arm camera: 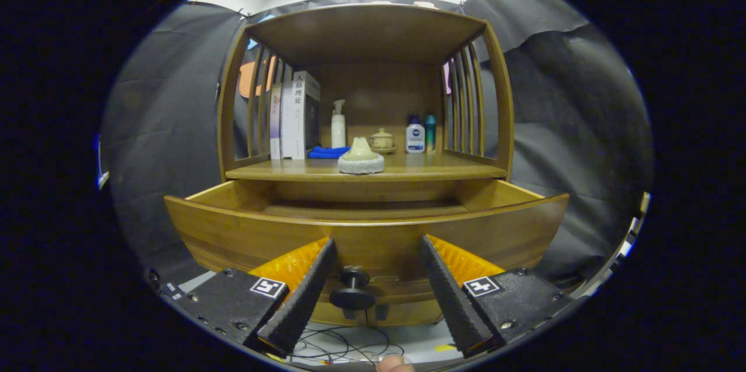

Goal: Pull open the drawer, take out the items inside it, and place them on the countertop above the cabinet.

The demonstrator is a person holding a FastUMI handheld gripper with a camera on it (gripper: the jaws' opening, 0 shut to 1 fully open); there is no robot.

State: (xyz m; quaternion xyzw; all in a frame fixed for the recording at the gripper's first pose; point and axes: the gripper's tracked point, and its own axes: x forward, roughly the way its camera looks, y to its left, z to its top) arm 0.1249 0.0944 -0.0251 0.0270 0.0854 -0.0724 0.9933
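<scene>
Wooden cabinet with its drawer pulled open. The gripper has its fingers spread wide, holding nothing, flanking the drawer's knob without touching it. A pale lidded object sits at the front edge of the countertop; books and bottles stand behind.

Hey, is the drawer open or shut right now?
Open. The drawer is pulled out from under the shelf, its inside showing. The gripper is open, its fingers either side of the knob, not touching.
</scene>
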